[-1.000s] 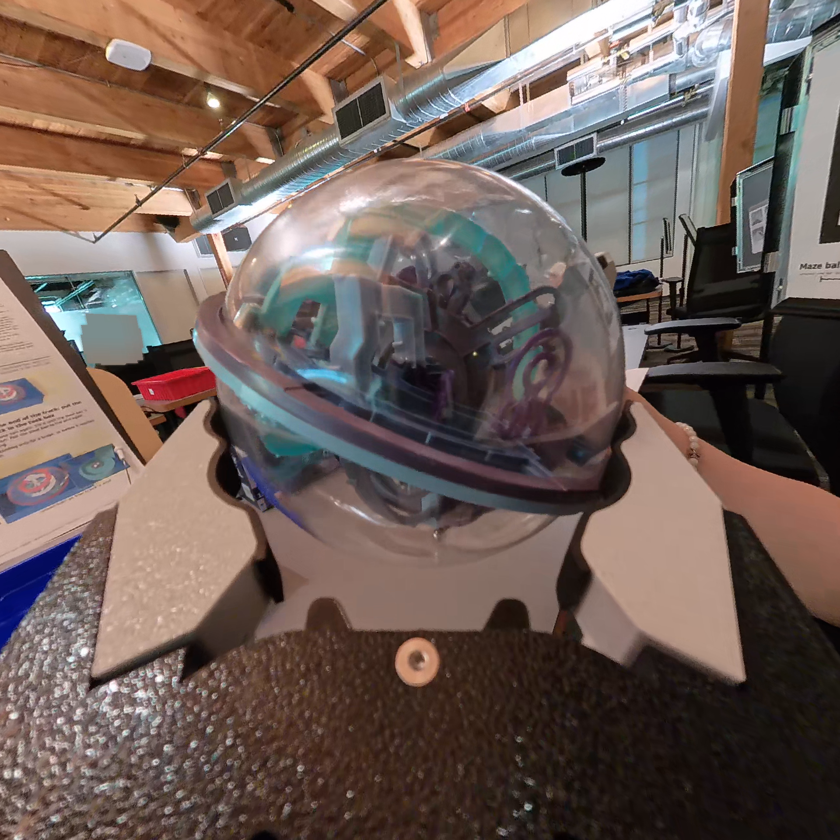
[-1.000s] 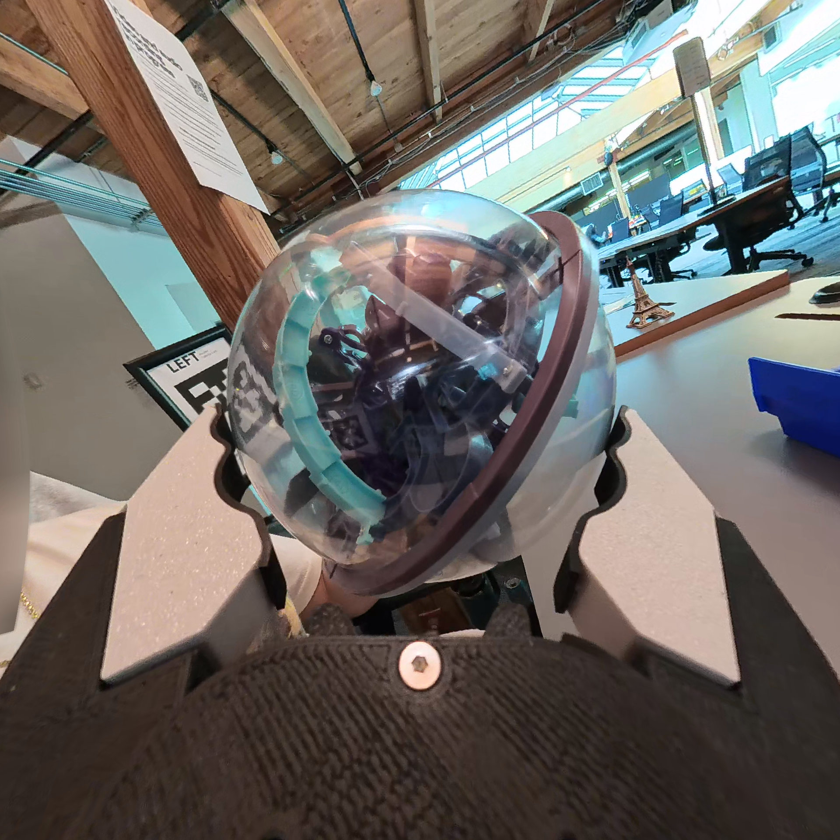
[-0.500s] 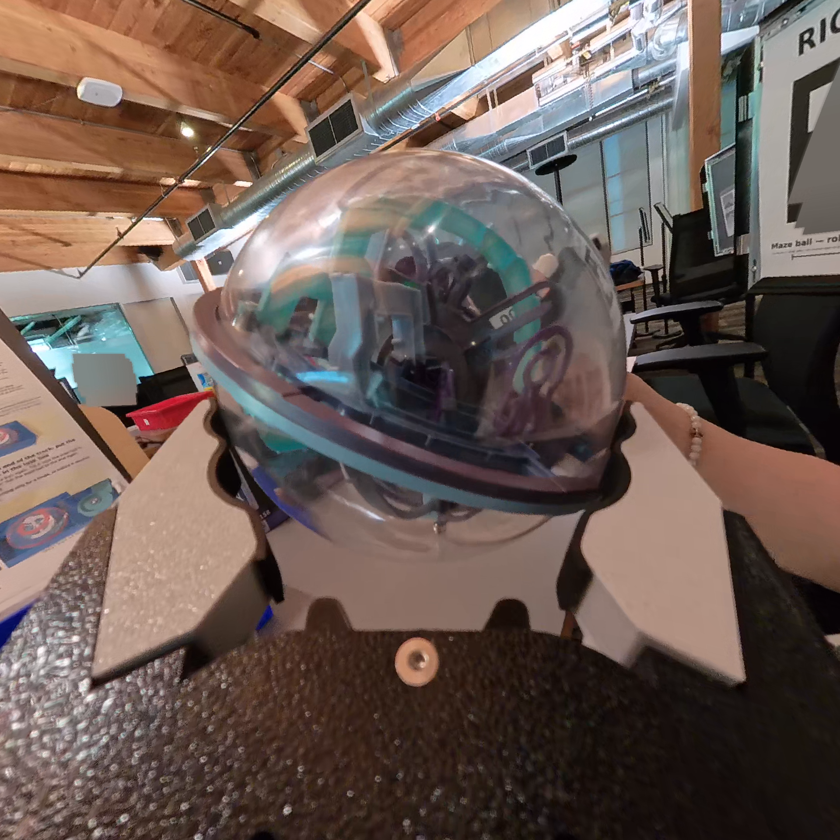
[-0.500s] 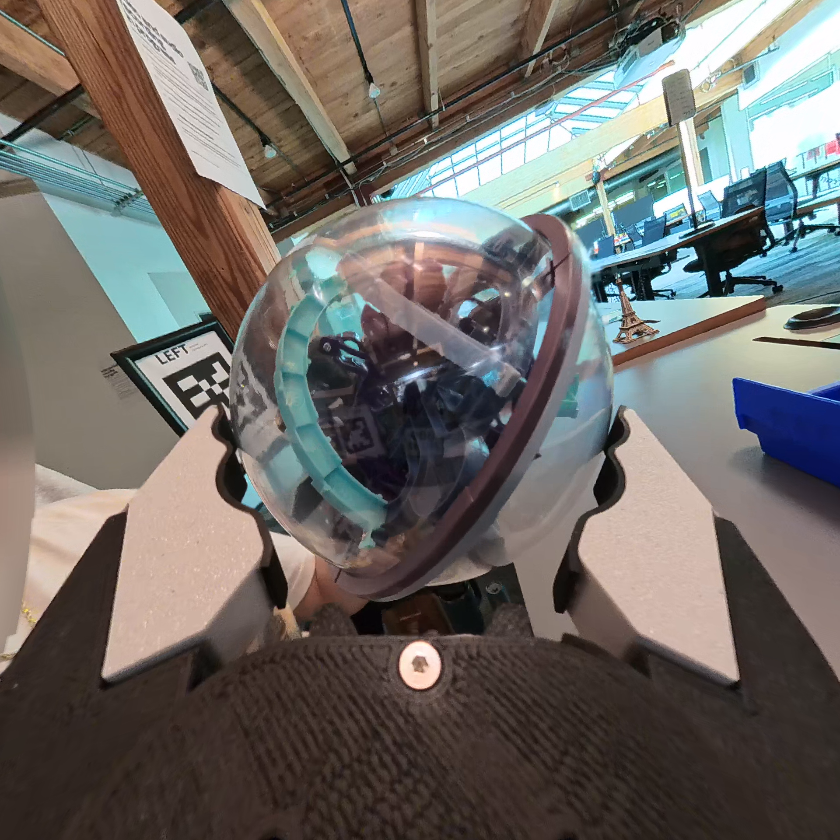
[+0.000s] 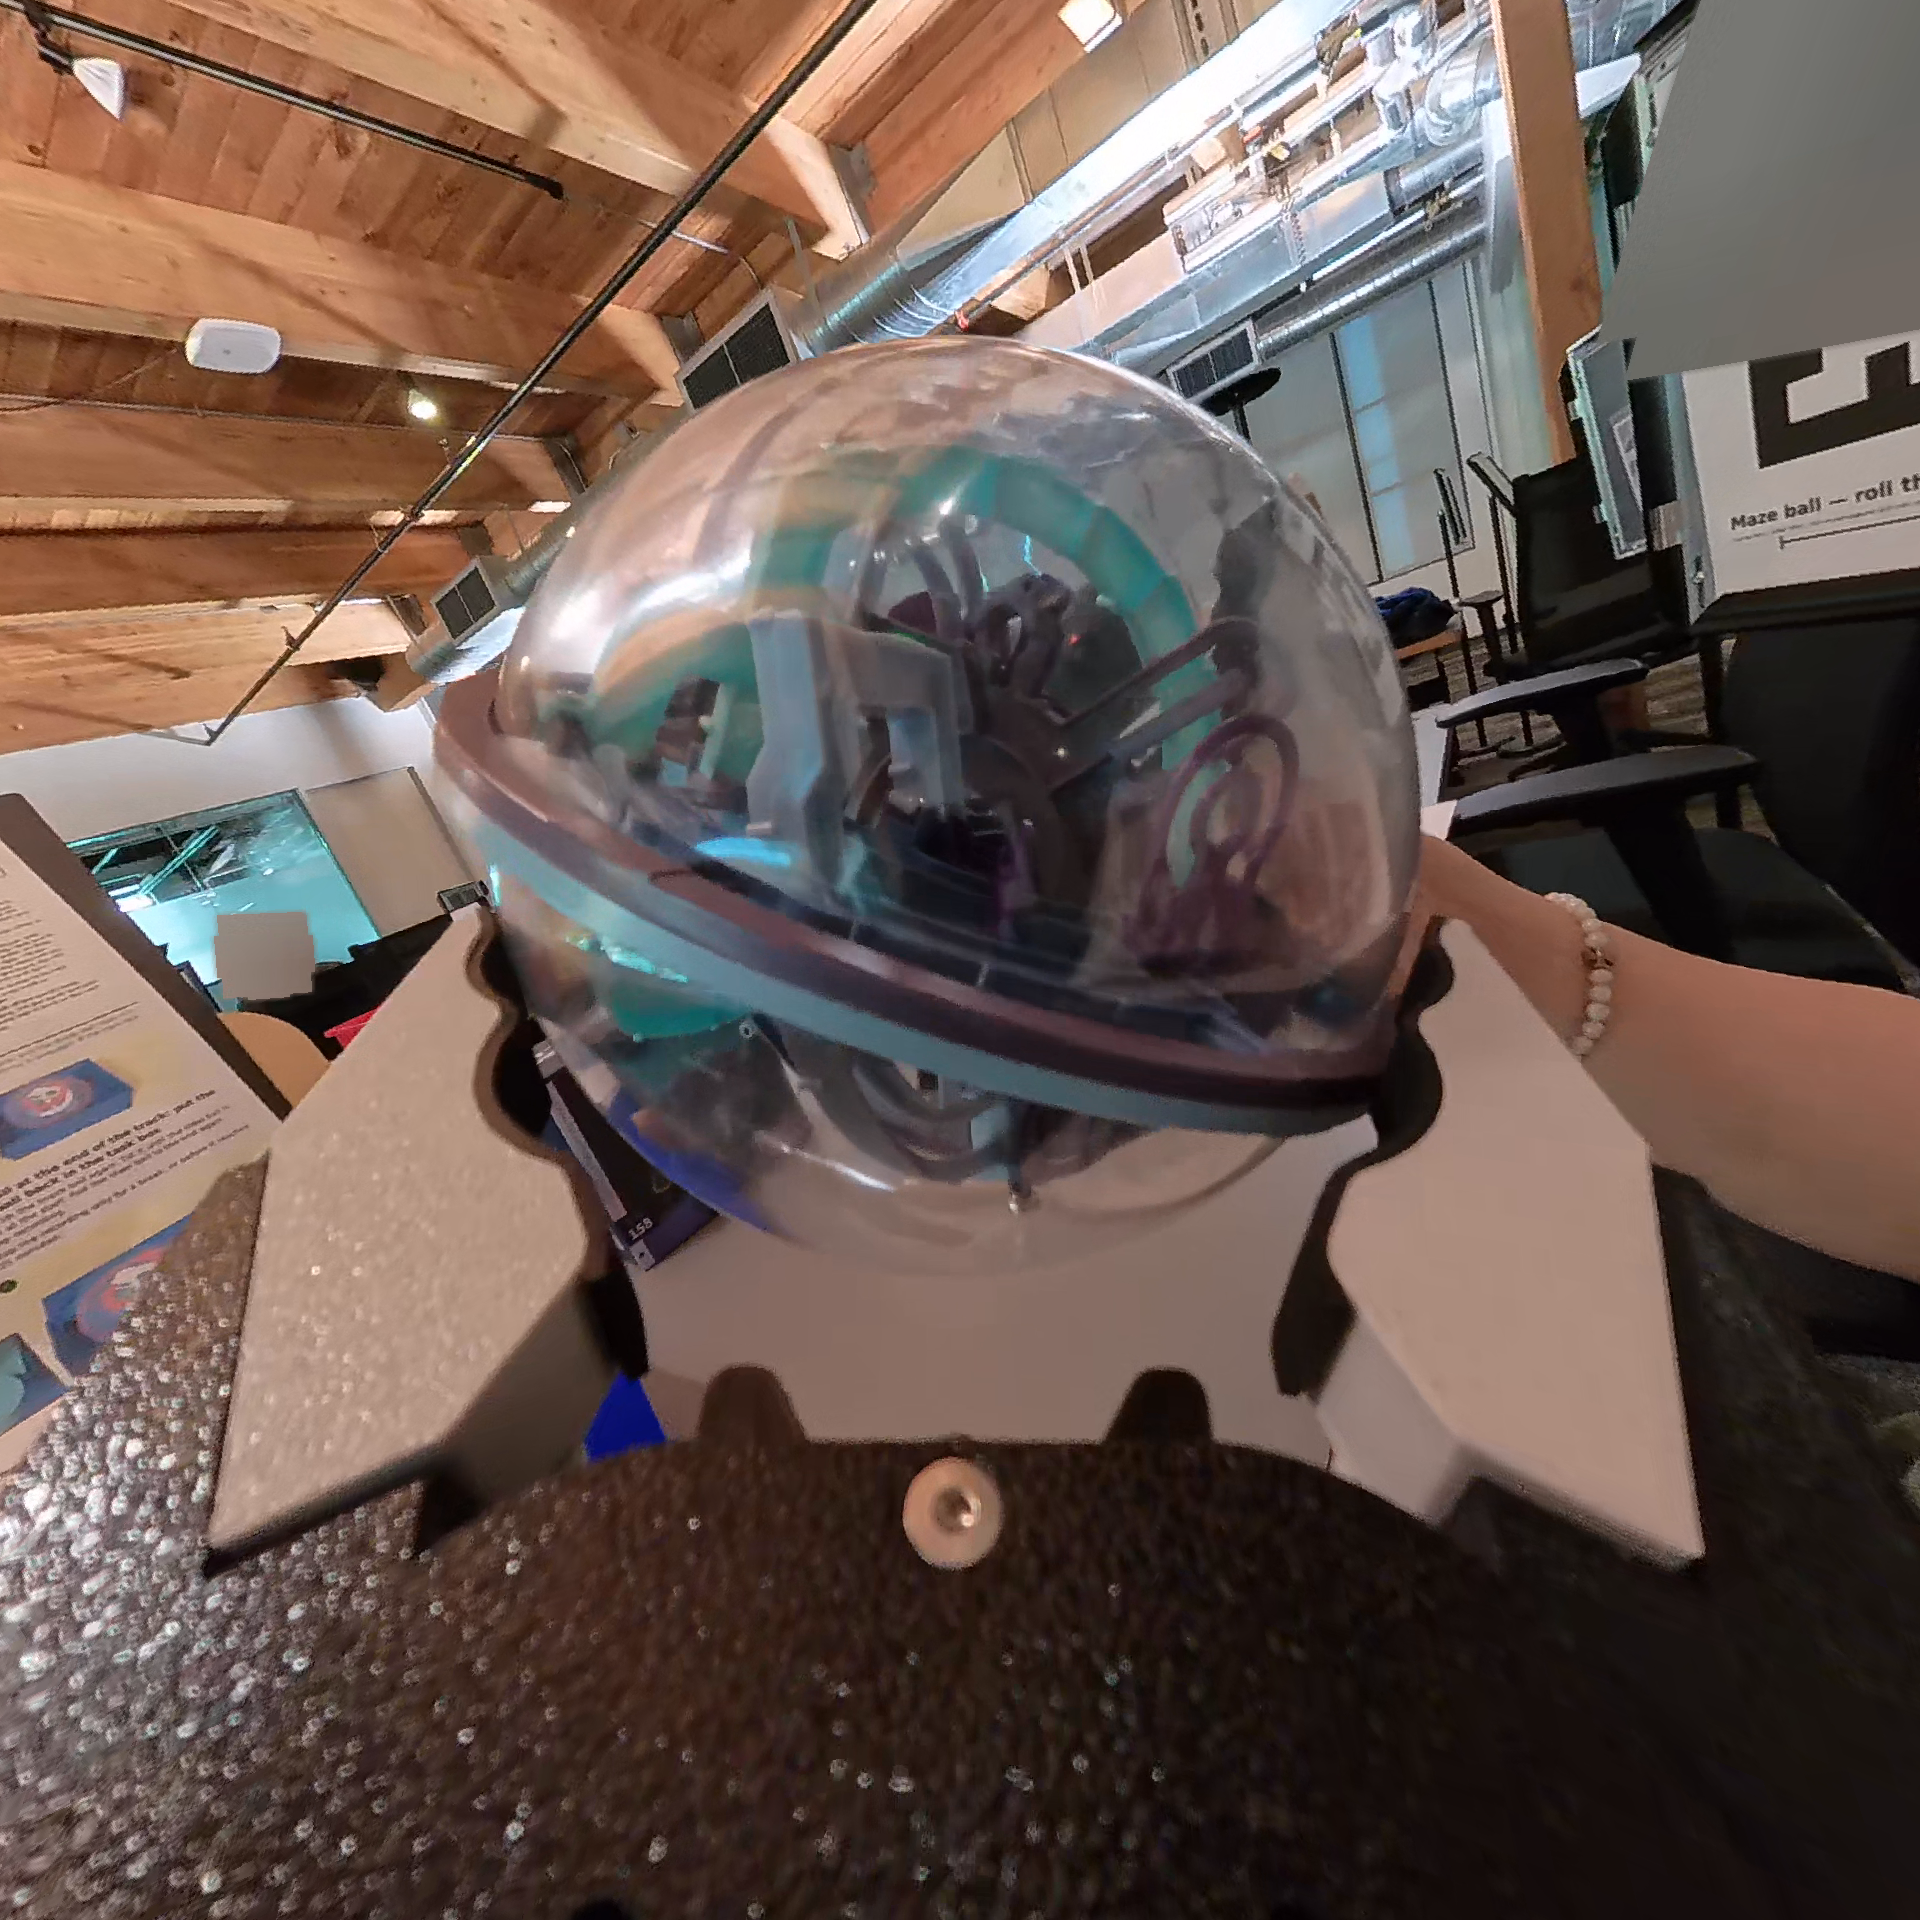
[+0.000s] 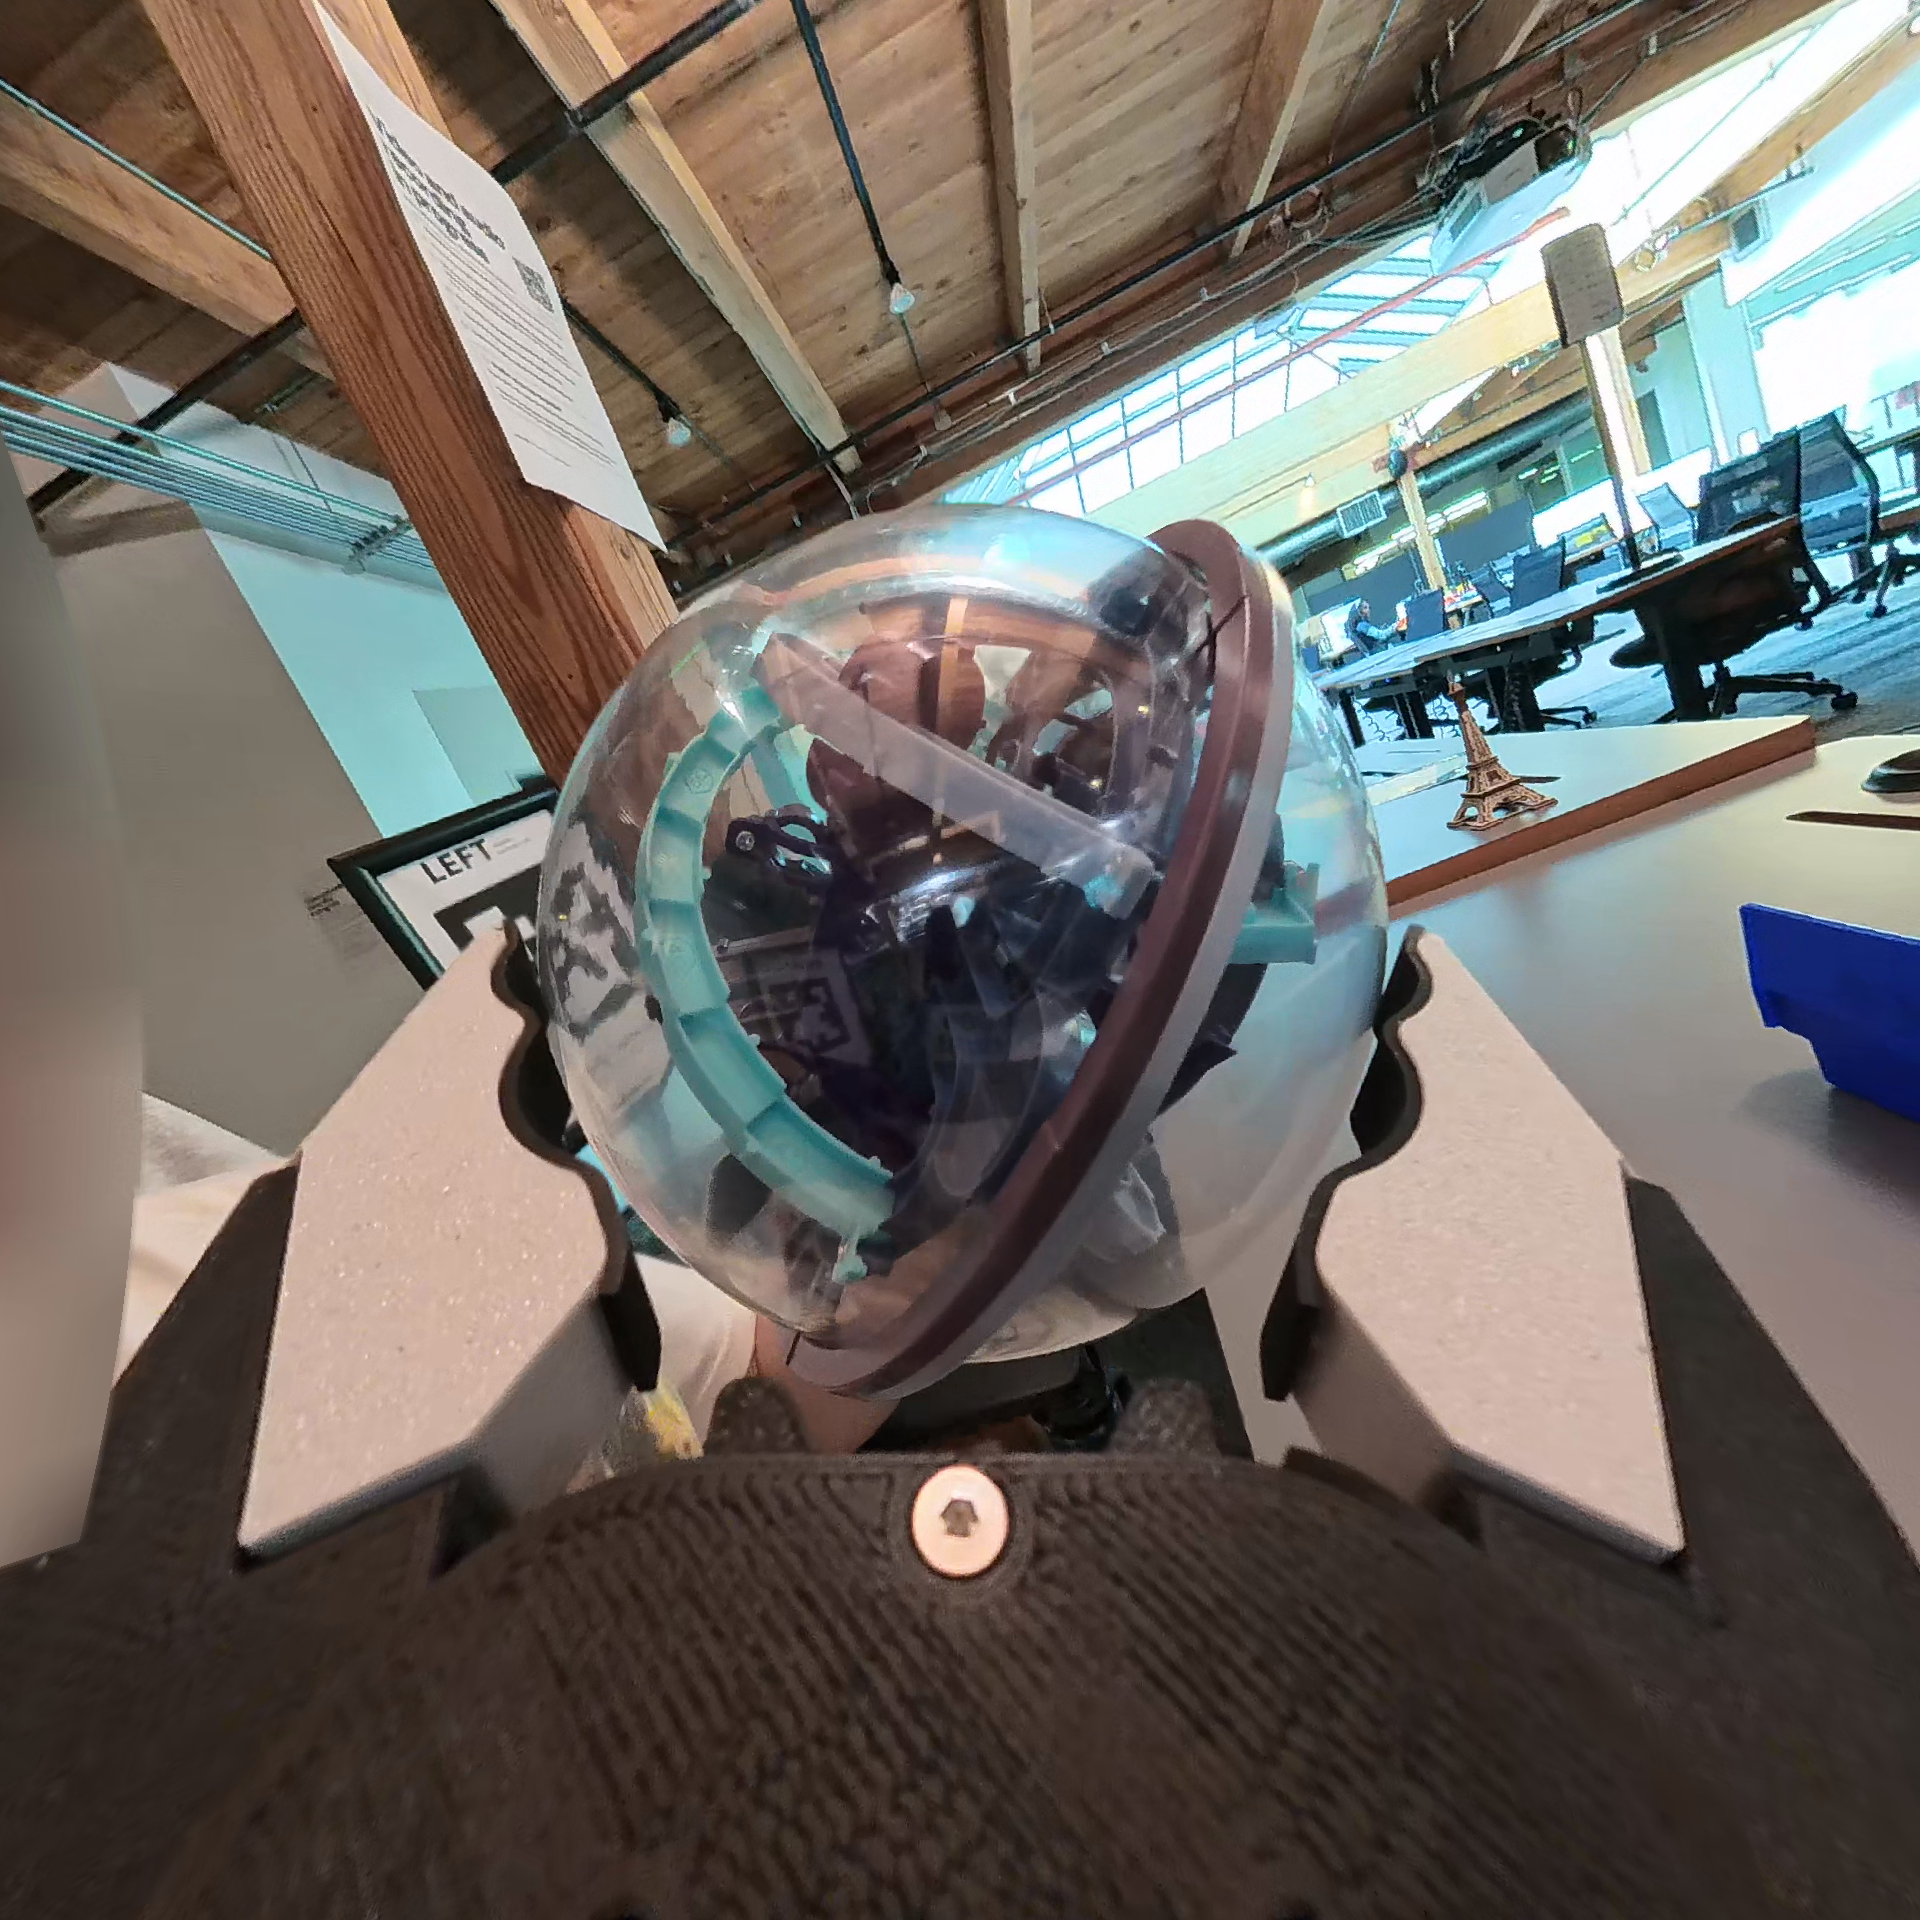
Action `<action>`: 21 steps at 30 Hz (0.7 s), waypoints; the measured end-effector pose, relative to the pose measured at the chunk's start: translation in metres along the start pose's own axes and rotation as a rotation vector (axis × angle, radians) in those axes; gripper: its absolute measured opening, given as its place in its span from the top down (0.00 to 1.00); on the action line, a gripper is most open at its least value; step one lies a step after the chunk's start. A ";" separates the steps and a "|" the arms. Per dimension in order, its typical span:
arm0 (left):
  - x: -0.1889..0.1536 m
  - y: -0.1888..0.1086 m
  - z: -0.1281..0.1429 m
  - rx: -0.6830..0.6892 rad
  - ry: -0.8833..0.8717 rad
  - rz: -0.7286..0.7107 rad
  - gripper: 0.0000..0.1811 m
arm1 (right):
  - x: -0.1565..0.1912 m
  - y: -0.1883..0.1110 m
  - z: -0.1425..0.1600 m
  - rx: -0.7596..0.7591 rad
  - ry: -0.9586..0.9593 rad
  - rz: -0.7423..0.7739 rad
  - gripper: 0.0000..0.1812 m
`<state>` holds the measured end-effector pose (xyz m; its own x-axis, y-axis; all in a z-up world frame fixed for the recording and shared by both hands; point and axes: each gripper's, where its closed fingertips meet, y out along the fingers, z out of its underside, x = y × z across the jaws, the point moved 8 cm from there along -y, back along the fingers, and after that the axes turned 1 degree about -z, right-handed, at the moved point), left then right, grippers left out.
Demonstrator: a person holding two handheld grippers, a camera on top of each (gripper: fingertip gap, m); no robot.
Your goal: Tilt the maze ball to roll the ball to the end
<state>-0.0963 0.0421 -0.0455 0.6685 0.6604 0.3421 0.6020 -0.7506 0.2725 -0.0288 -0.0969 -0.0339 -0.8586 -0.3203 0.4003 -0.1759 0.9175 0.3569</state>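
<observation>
Grippers meet on one thing here: a clear plastic maze ball with teal, grey and purple tracks inside and a dark brown ring around its middle, held up in the air. The left gripper has its two grey fingers pressed against opposite sides of the sphere, clamped just under the ring, which slopes down toward the right in that view. The right gripper grips the same maze ball from another side (there the ring runs steeply, nearly on end), its grey fingers touching the shell left and right. I cannot pick out the little rolling ball among the tracks. A person's forearm with a pearl bracelet reaches in behind the sphere. A blue plastic bin sits on the grey table to the right, with a small brown tower model farther back.
</observation>
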 end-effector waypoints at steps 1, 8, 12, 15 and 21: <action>0.000 0.000 -0.001 -0.009 -0.006 -0.004 0.13 | 0.000 0.000 0.000 -0.012 0.007 -0.002 0.16; 0.003 -0.001 -0.006 -0.074 -0.123 0.001 0.13 | -0.003 0.005 0.001 -0.088 0.055 0.025 0.14; 0.000 -0.001 -0.008 -0.095 -0.170 0.049 0.13 | -0.004 0.008 0.002 -0.141 0.063 0.044 0.16; 0.004 0.001 -0.009 -0.116 -0.272 0.014 0.13 | -0.007 0.008 0.001 -0.173 0.126 0.063 0.17; 0.019 -0.002 -0.006 -0.199 -0.533 -0.008 0.13 | -0.009 0.003 -0.006 -0.298 0.237 0.002 0.18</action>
<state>-0.0877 0.0556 -0.0342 0.8233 0.5478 -0.1482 0.5487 -0.7016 0.4547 -0.0190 -0.0930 -0.0315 -0.7176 -0.3966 0.5725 0.0031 0.8202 0.5721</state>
